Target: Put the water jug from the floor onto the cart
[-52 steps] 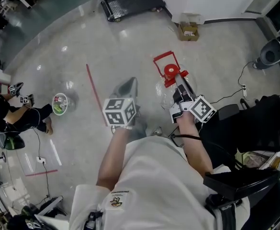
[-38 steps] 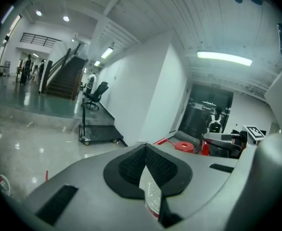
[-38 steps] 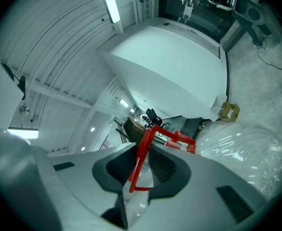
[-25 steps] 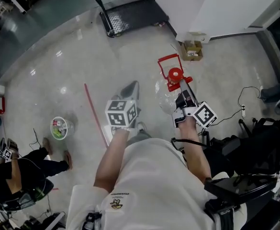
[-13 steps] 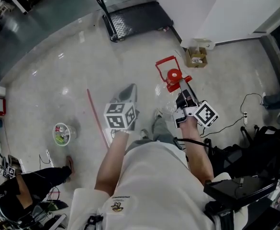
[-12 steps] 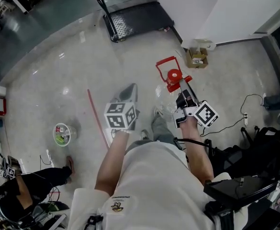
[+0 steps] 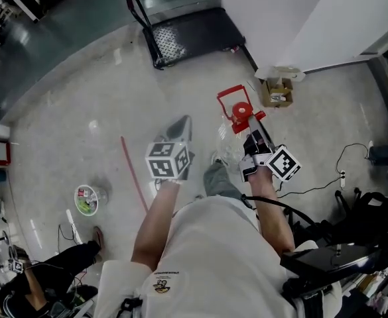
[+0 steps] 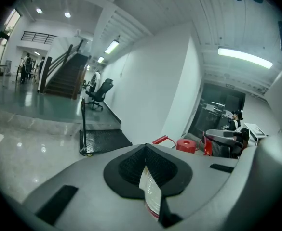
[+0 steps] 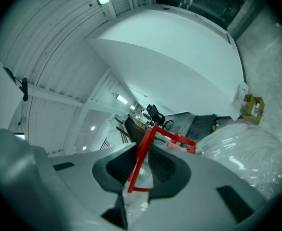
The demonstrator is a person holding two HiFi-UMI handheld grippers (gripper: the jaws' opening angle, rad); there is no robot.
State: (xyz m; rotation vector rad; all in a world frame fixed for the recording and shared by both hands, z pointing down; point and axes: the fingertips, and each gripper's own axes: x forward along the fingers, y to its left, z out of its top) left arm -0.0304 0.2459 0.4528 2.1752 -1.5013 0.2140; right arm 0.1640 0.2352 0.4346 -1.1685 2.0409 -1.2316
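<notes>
Right gripper (image 7: 252, 130) is clenched on the red handle (image 7: 231, 95) of the water jug (image 7: 230, 144). In the right gripper view the thin red bar passes between the two dark pads, and both pads press on it. The clear body of the jug lies at the centre of the head view, just beside this gripper. Its red cap (image 7: 241, 110) points to the top of the frame, so the long axis of the jug runs about from bottom to top there. It seems to hang from the handle and not to stand on the floor (image 7: 81, 111), but the contact below it is not visible.

Left gripper (image 7: 180, 126) is at the left of the jug, near to it. In the left gripper view its jaws are together at the tips. A white and red strip shows in the slit behind the tips, and I cannot tell what it is or if it is pinched.

From the jug, the cart (image 7: 194, 35) lies toward the top of the frame and a little to the left, well apart. Its dark deck runs left to right and its push handle (image 7: 135, 5) stands at the left end. I judge that the right end of the deck, which has no handle, is the nearer one for the gripper that carries the jug. A cardboard box (image 7: 278, 91) sits by the wall, to the right of the way between.
</notes>
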